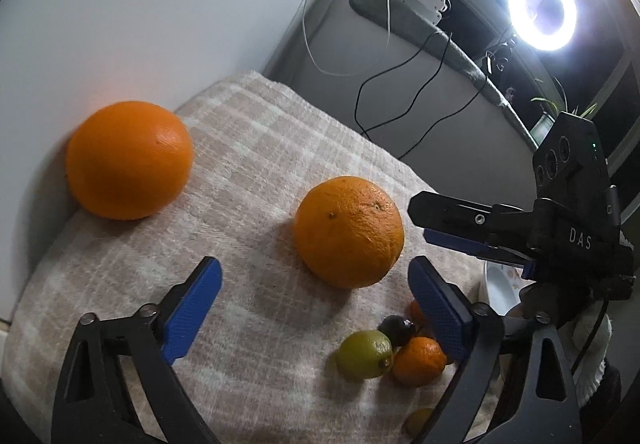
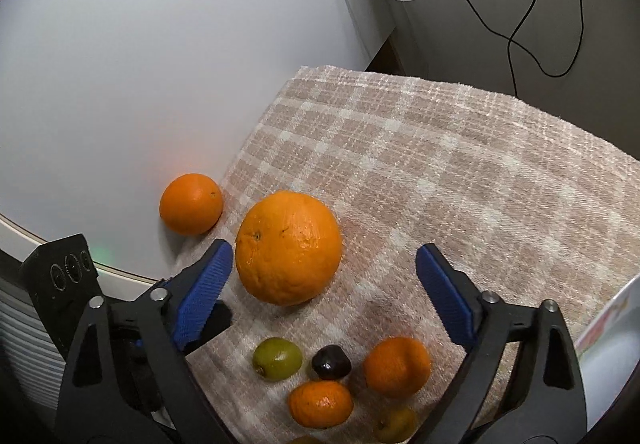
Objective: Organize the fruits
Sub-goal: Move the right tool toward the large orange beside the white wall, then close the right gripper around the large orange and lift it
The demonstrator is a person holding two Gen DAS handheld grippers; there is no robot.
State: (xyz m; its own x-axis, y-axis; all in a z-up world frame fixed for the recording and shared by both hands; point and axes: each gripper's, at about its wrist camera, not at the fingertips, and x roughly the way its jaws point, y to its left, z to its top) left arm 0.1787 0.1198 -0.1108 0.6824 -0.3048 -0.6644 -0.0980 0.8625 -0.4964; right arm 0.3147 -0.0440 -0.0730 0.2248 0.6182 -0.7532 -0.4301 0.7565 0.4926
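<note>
A checked cloth (image 2: 460, 164) in pink and cream covers the table, and the fruits sit on it. A big orange (image 2: 289, 247) sits near the middle of the cloth. Another orange (image 2: 191, 203) rests at the cloth's edge, right against the white wall (image 2: 160, 44). Close to the cameras is a little bunch of small fruits: a green lime (image 2: 277, 358), a dark plum (image 2: 331, 362), and two small mandarins (image 2: 397, 366) side by side. One more yellowish fruit (image 2: 396, 424) peeks out low in the right wrist view, but it is too dim to name. The left gripper (image 1: 316, 298) has its blue fingers spread wide with nothing between them. The right gripper (image 2: 324, 284) is spread wide too, and the big orange sits just beside its left finger, but I cannot tell if they touch. A white bowl (image 1: 500, 286) sits at the cloth's right edge. A bright ring light (image 1: 542, 8) glows far behind.
</note>
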